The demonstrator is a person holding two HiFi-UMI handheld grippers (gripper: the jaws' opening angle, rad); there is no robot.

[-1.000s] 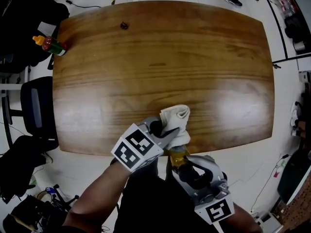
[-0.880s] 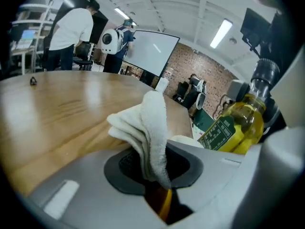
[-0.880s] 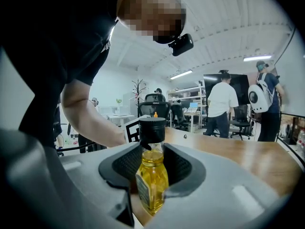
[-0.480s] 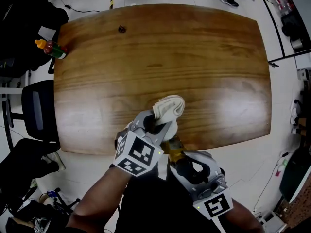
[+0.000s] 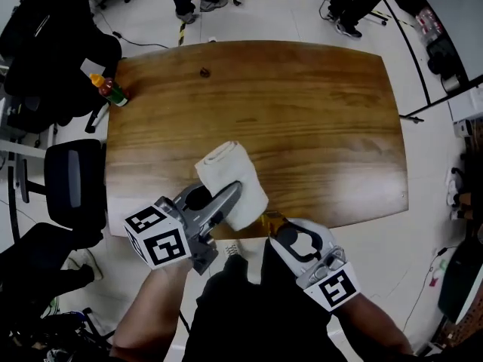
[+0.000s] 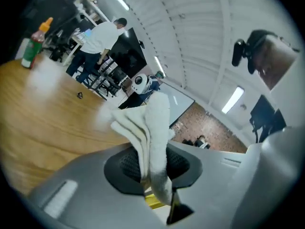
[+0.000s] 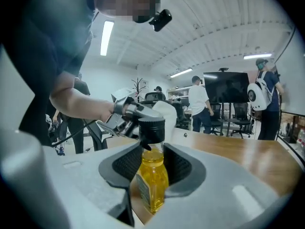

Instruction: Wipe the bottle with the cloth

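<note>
My right gripper is shut on a small bottle of yellow liquid with a black cap, held upright near the table's front edge. In the head view that gripper shows at the lower middle, with only a bit of the bottle visible. A folded white cloth is clamped in my left gripper, which is raised to the left of the bottle and apart from it. The left gripper view shows the cloth standing up between the dark pads.
The wooden table carries a red and green sauce bottle at its far left corner and a small dark object near the back edge. A black office chair stands left of the table. People stand beyond the far edge.
My left gripper has lifted with the cloth and rolled, swinging left off the bottle's top. The right gripper and bottle have stayed put.
</note>
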